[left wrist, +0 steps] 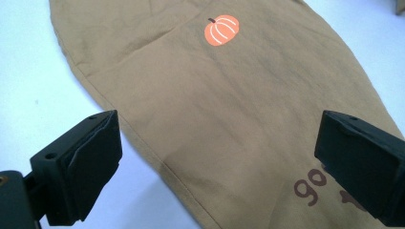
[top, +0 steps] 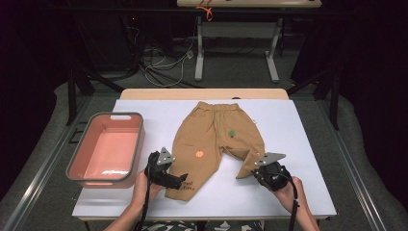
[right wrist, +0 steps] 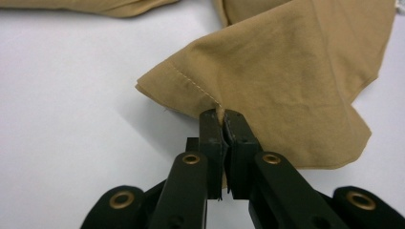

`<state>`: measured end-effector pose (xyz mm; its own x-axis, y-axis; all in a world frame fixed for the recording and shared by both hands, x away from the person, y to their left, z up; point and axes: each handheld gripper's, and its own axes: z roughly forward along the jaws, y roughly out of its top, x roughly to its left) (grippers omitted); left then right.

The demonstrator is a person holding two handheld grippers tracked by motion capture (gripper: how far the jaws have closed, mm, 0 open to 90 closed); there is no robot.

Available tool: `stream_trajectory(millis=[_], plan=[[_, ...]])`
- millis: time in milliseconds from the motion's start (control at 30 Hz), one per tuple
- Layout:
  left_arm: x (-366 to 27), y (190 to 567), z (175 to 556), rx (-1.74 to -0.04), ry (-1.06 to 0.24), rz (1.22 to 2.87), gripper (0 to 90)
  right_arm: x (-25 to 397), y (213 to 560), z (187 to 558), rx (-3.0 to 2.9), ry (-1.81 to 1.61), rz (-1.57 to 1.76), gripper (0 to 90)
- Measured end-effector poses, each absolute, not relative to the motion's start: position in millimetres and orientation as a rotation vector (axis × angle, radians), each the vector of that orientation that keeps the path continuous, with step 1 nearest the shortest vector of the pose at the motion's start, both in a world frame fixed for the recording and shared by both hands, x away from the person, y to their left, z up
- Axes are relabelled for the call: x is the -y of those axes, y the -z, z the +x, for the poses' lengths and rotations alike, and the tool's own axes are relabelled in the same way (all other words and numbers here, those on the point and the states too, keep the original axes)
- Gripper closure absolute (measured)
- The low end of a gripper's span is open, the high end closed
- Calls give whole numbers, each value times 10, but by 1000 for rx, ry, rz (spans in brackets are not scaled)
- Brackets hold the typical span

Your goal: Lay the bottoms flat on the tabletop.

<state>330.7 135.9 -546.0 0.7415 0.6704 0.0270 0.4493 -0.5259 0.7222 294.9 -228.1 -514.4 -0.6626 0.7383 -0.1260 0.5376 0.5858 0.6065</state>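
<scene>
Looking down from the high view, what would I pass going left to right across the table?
Pink bin → left gripper, jaws open over one trouser leg → orange pumpkin print → green tree print → right gripper, jaws shut on the other leg's hem of the tan trousers.

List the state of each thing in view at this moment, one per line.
Tan trousers: spread flat on the table, one leg hem lifted and pinched.
Right gripper: shut on the trouser hem.
Left gripper: jaws wide open over the other leg, nothing held.
Pink bin: upright, empty.
White table: bearing the trousers and bin.
</scene>
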Motion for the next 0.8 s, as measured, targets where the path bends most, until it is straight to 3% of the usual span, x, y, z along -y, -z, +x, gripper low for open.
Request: stream_trajectory(millis=[267,400,800], plan=[[-1350,5466,3311,-834,-394,2223,19,2279,5213,2937,-2510,-703,1055,847],[-1350,5469,3311,-843,-388,2219,19,2263,5212,2952,-2509,-718,1048,726],[-1348,5468,3309,-839,-392,2220,19,2143,5216,2927,-2518,-744,963,491]])
